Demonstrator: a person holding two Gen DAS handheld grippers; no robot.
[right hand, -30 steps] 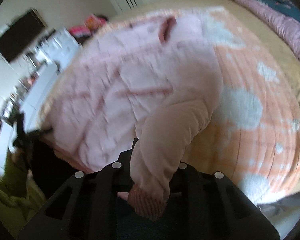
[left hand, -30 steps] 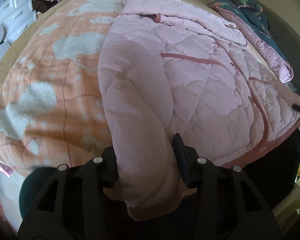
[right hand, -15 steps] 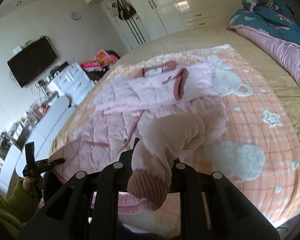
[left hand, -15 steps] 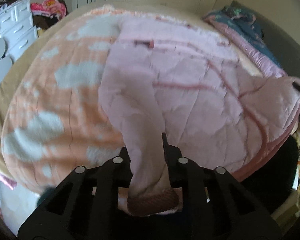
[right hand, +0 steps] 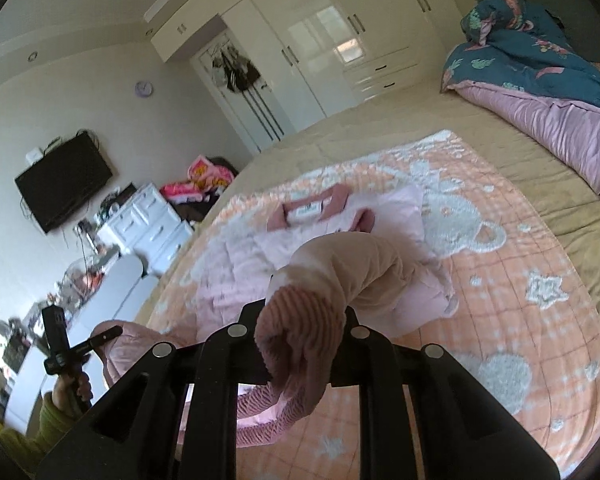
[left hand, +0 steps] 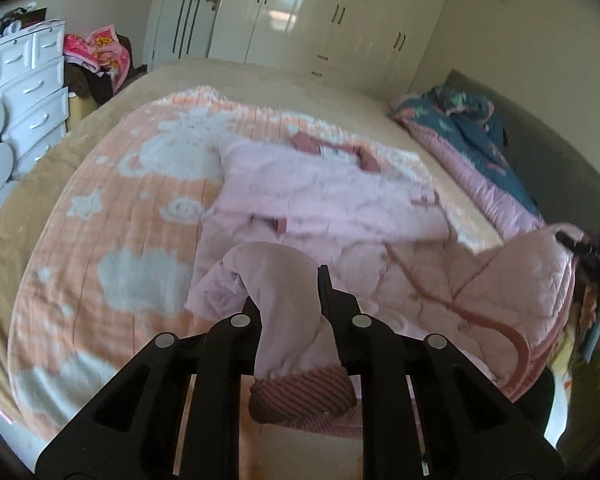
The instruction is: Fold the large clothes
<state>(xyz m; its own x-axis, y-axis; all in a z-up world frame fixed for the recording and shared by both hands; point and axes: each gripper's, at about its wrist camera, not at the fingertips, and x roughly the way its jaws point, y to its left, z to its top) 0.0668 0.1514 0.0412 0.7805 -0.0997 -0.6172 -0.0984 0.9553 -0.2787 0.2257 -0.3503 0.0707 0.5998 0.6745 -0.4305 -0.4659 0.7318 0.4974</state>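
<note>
Pink quilted jacket [left hand: 340,200] spread on peach blanket [left hand: 112,216], collar far. Left gripper [left hand: 288,300] clamped tight on left sleeve [left hand: 284,304]; right gripper [right hand: 300,316] clamped tight on right sleeve [right hand: 340,268], both cuffs raised near.

The pink jacket [left hand: 340,216] at the centre of the left wrist frame is quilted cloth, soft and matt, stitched into puffed panels; its cuff [left hand: 300,396] at the bottom centre is coarser ribbed knit in a darker rose (the same ribbing shows on the other cuff [right hand: 300,320] in the right wrist frame). The blanket [left hand: 112,220] beneath it, at the left, looks fleecy and napped, peach with fuzzy white shapes. Both grippers, left gripper [left hand: 288,304] and right gripper [right hand: 304,320], are matt black plastic with small bright metal screw heads. The wardrobe doors [left hand: 300,12] along the top are glossy and smooth, catching window light. The duvet [right hand: 560,120] at the upper right has a faint satin sheen.
</note>
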